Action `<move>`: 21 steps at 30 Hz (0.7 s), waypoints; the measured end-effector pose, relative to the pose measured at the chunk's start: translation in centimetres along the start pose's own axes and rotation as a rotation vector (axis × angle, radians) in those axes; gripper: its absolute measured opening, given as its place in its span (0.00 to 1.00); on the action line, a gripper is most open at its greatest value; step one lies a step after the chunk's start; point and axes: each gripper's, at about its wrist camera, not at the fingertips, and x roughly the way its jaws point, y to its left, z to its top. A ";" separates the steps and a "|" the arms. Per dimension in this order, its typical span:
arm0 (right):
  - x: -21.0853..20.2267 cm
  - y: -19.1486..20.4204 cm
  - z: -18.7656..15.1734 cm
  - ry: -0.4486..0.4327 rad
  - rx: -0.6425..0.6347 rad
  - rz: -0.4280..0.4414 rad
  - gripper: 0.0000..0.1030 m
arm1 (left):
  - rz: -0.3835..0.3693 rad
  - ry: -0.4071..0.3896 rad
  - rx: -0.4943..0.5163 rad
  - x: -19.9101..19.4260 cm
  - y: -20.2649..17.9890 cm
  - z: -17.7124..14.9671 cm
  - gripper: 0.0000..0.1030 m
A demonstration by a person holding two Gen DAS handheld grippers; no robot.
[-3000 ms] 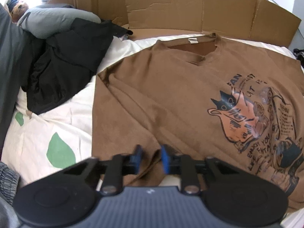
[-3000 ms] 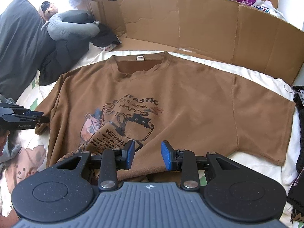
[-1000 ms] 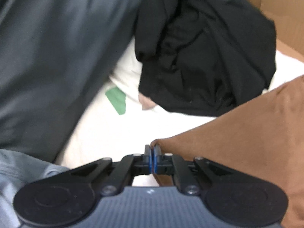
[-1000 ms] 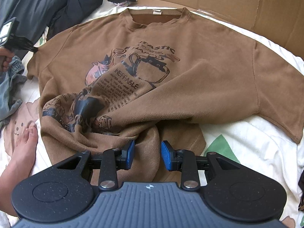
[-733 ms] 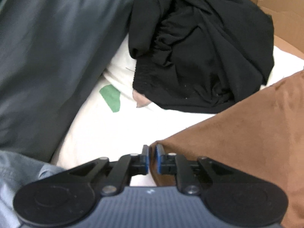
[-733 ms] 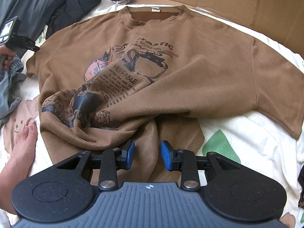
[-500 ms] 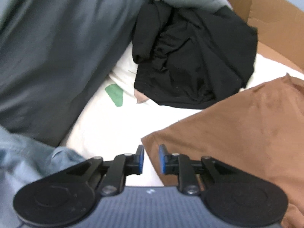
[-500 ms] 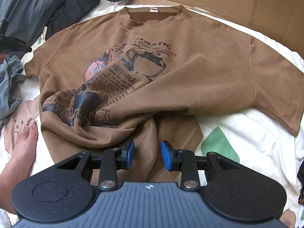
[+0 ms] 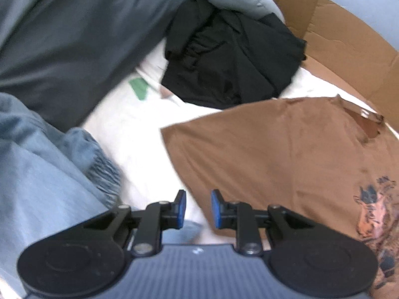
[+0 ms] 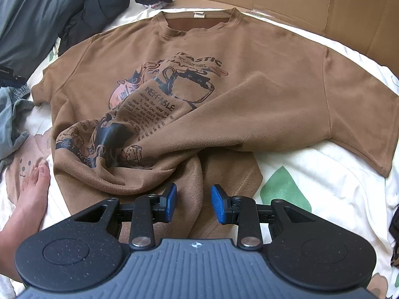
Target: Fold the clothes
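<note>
A brown T-shirt (image 10: 261, 94) with a cat-and-cup print lies face up on the white sheet (image 10: 324, 182), collar at the far side. Its lower part is bunched into a ridge that rises to my right gripper (image 10: 194, 205). A thick fold of the hem fills the gap between the blue pads (image 10: 170, 203), and the gripper is shut on it. In the left wrist view the T-shirt (image 9: 274, 162) shows its left sleeve spread flat. My left gripper (image 9: 198, 208) hovers open above the sleeve's near edge, with nothing between its fingers.
A black garment (image 9: 232, 57) and a dark grey pillow (image 9: 74, 37) lie beyond the sleeve, with blue denim (image 9: 37, 174) at the near left. Cardboard walls (image 10: 311, 5) stand along the far side. A person's bare foot (image 10: 30, 191) rests left of the hem.
My left gripper opened and let go of the sleeve corner, then drew back and up. The sleeve now lies flat on the sheet. The right gripper and its fold have not moved.
</note>
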 end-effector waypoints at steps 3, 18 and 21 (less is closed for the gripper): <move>0.0 0.1 -0.1 0.001 -0.003 0.002 0.36 | -0.009 -0.001 -0.005 0.7 -0.4 -0.9 0.23; 0.5 0.4 -0.3 0.016 -0.008 0.002 0.36 | -0.101 -0.097 -0.210 3.9 3.2 -4.9 0.19; 0.6 0.5 -0.4 0.019 -0.013 0.003 0.36 | -0.072 -0.058 -0.190 4.6 3.0 -5.2 0.19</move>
